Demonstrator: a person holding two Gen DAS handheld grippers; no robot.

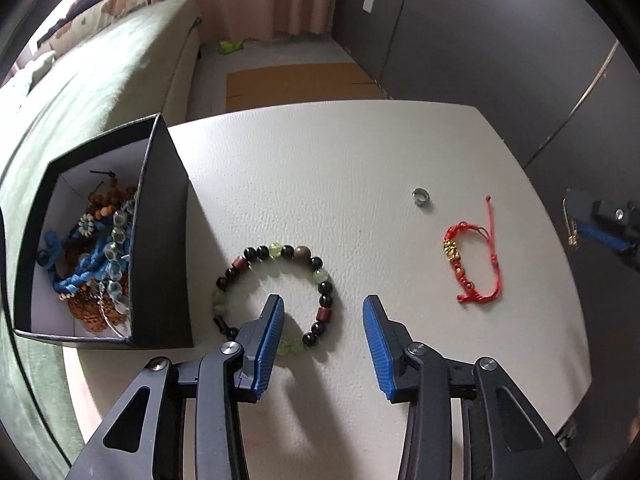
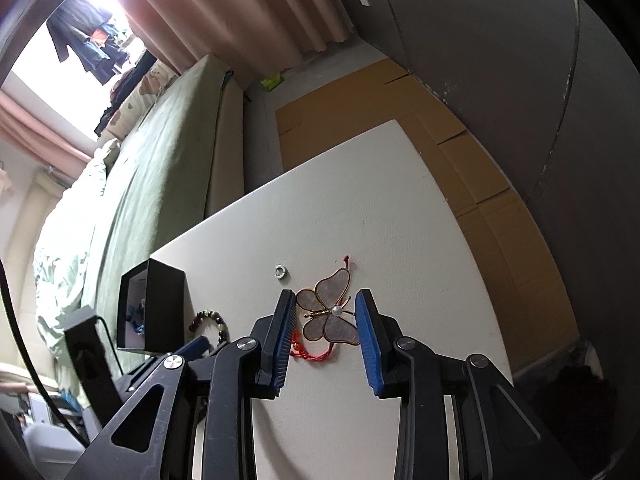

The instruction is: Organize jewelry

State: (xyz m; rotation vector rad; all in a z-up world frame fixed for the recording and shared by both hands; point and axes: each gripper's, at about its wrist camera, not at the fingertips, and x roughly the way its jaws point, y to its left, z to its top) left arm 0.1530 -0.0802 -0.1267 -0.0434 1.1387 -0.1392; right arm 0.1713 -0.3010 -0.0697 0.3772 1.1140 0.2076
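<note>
A bracelet of dark, red and green beads [image 1: 276, 254] lies on the white table [image 1: 320, 160] beside a black box [image 1: 160, 240]. My left gripper [image 1: 324, 304] hangs open over it, one finger inside the loop and the other outside, with its pads clear of the beads. My right gripper [image 2: 325, 296] is shut on a gold-rimmed butterfly brooch [image 2: 340, 284] with a pearl at its centre, held above a red cord bracelet [image 2: 308, 354]. From the left wrist view, the red cord bracelet [image 1: 476, 268] and a silver ring [image 1: 420, 198] lie to the right, and the right gripper [image 1: 576, 232] is at the far right edge.
The black box holds several pieces: blue cord, clear glass beads and brown beads [image 1: 92, 256]. A green-covered bed [image 1: 100, 92] runs along the table's left side. Cardboard [image 2: 480, 200] covers the floor beyond and to the right. The ring [image 2: 281, 272] lies just past my right fingers.
</note>
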